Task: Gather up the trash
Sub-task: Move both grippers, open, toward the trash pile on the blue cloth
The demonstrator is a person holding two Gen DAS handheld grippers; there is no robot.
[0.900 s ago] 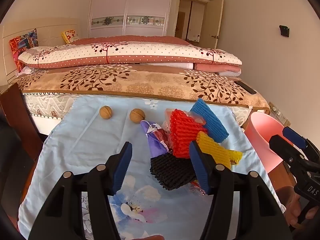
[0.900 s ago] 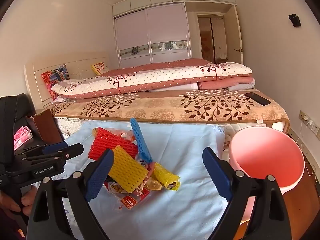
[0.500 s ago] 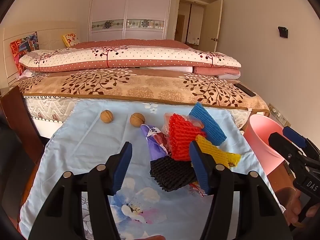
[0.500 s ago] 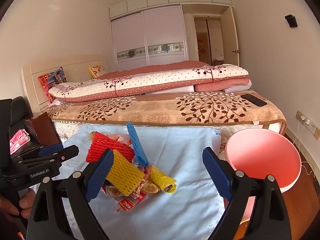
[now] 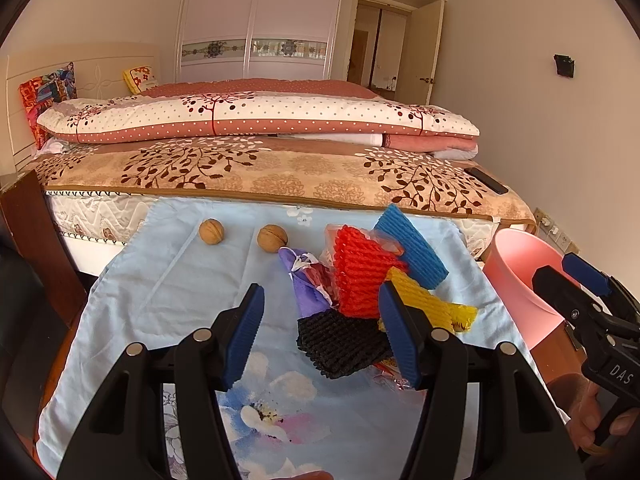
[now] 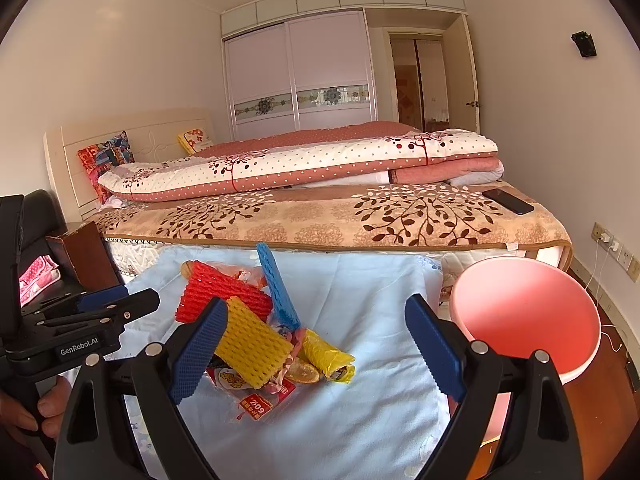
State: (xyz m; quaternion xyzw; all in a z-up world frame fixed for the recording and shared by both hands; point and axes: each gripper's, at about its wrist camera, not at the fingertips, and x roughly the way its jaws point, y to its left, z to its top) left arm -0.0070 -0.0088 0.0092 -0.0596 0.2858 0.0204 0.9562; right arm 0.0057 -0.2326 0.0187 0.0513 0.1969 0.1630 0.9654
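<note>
foam fruit nets [image 5: 362, 280] and wrappers lie heaped at the right of the blue cloth [image 5: 168, 280], pink bin [image 6: 524, 320] just right. left gripper [image 5: 320, 332] and right gripper [image 6: 316, 348] both gape wide, holding nothing, near the heap.

Pale blue cotton-like cloth [image 5: 168, 288], matt and lightly creased, printed with flowers at its near end, covers the bench. Red foam-net sleeve [image 5: 358, 276], blue foam-net sleeve [image 5: 412, 246], yellow foam-net sleeve [image 6: 252, 346] and black foam-net sleeve [image 5: 340, 340]: soft ribbed mesh, matt. Crinkled glossy plastic wrappers [image 6: 262, 398] lie beneath them; purple wrapper [image 5: 302, 288], thin film with a slight sheen. Two brown walnuts [image 5: 212, 232], rough and dull. Pink plastic bin [image 6: 524, 320], smooth with a satin finish. Gripper fingers [image 5: 244, 336]: blue ribbed rubbery pads on matt black plastic, with bright metal pins. Bed blanket [image 5: 280, 172]: plush, velvety fabric.
</note>
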